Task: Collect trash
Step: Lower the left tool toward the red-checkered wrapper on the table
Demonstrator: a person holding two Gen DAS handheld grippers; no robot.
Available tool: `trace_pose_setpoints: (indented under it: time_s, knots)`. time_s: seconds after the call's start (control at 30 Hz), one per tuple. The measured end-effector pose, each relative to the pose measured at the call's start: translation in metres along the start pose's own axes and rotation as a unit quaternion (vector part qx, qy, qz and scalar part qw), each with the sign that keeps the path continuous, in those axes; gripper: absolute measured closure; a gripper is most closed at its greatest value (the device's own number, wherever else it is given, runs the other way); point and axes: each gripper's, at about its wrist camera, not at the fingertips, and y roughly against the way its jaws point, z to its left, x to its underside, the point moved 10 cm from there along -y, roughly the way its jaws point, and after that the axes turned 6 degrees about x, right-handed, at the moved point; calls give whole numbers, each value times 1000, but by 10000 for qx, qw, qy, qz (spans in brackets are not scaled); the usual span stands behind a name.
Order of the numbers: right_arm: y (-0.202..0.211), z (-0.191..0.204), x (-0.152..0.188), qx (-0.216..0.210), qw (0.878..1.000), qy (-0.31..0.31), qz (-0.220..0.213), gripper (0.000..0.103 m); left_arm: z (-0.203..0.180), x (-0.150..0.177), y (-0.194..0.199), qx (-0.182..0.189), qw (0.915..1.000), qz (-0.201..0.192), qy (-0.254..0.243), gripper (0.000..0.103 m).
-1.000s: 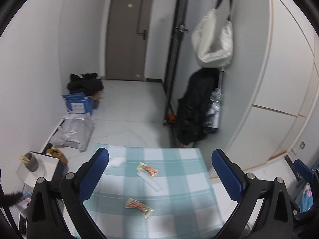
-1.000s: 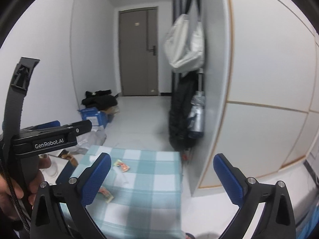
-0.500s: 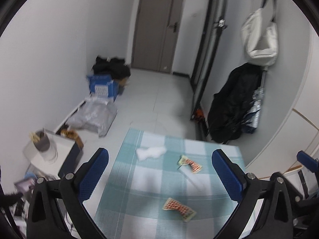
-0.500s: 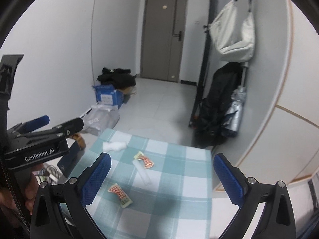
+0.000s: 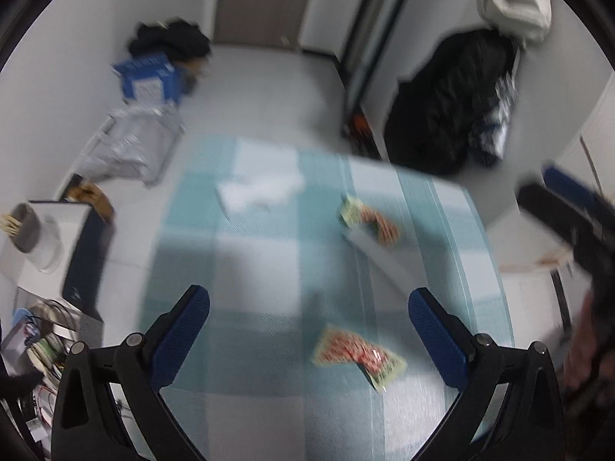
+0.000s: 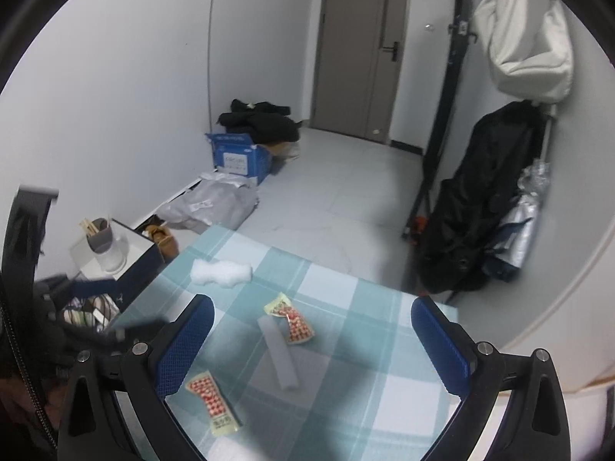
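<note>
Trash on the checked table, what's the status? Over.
Left gripper and right gripper open, empty. Two red-dotted wrappers, grey foam strip, white wad on checked tablecloth. Nothing in the way.

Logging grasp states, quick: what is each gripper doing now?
Left gripper: open, holding nothing.
Right gripper: open, holding nothing.

Checked table [image 6: 384, 349] bears wrappers [image 6: 294, 320], foam strip [image 6: 278, 353], tissue [image 6: 221, 272].

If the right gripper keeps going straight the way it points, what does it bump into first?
Probably the white strip on the checked tablecloth; it lies midway between the open jaws of the right gripper. Depth is hard to judge.
</note>
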Motion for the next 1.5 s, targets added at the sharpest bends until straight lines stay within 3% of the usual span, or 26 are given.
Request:
trace_pose_setpoints:
  time_s: [0.1, 0.27, 0.53, 0.63, 0.9, 1.03, 1.23, 1.43, 1.5]
  knots:
    - [-13, 0, 4, -180, 9998, 6, 10, 0, -8, 18, -17, 50, 9989, 429, -155, 1]
    - [-18, -4, 11, -361, 9993, -56, 84, 1, -14, 34, -26, -8, 9969, 743, -261, 1]
    - [-18, -27, 12, -336, 9986, -376, 143, 0, -16, 44, -24, -303, 9946, 870, -486, 1]
    - [-19, -35, 14, -311, 9981, -497, 206, 0, -14, 41, -21, -492, 9939, 737, -662, 1]
    - [-17, -45, 20, -295, 9971, -649, 273, 0, -20, 61, -29, -504, 9873, 1143, -979, 2]
    - [-16, -46, 20, -307, 9970, -654, 278, 0, -14, 62, -28, -510, 9874, 1153, -959, 2]
    - [-16, -44, 19, -347, 9971, -629, 270, 0, -18, 58, -30, -478, 9879, 1085, -995, 7]
    - [-15, -43, 19, -371, 9970, -622, 258, 0, -30, 58, -32, -490, 9878, 1003, -1081, 22]
    - [-15, -43, 19, -379, 9970, -629, 253, 0, -33, 57, -33, -492, 9876, 972, -1130, 31]
